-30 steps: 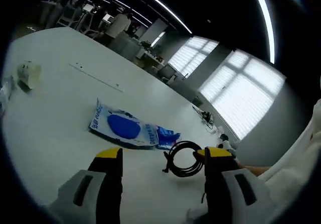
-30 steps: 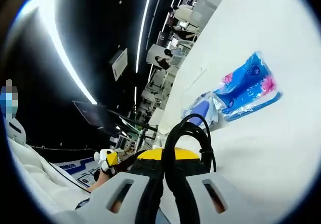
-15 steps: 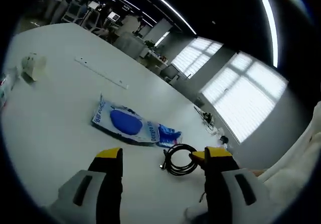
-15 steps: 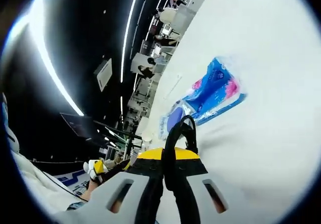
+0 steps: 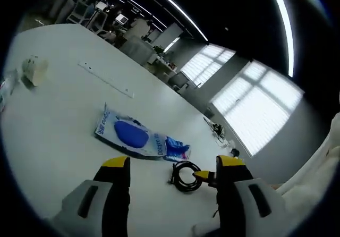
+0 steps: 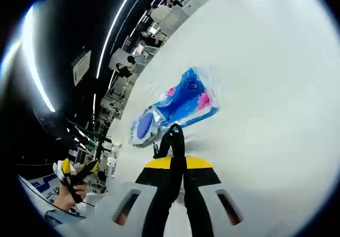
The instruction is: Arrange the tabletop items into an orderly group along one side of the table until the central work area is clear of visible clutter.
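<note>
Right gripper (image 6: pixel 172 165): jaws pressed together on the black cable coil (image 5: pixel 185 175), pinching one side of the loop so the coil stays bundled; in the left gripper view its yellow tip reaches the coil from the right.
Cable coil: down at the white desk (image 5: pixel 58 136) surface, just beside the blue end of the blue packet (image 5: pixel 139 136), near the desk's window-side edge; I judge it is being set there to group it with the packet.
Left gripper (image 5: pixel 172 169): jaws spread, holding nothing, hanging above the desk.
Other clutter: a small pale object (image 5: pixel 33 69) well apart, toward the far left edge.
Open room: bare desk all around the packet, so nothing hinders sliding things together.
</note>
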